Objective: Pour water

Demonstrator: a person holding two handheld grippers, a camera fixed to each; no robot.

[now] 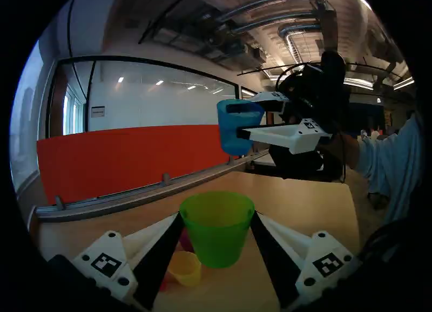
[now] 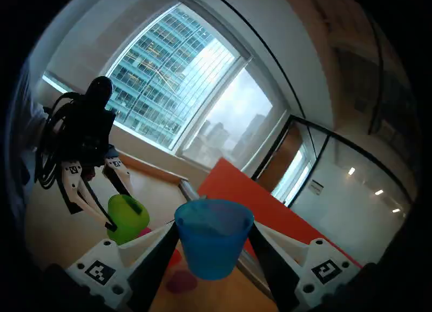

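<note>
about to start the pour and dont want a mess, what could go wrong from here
The blue cup, in the right claw, hangs higher than the green cup and off to one side; tipped from there, water would probably hit the table or the yellow cup below. The left claw grips the green cup only by its sides, so added weight might make it slip or tilt.

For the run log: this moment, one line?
left gripper grips green cup | right gripper grips blue cup, roughly upright | yellow cup on table
</note>
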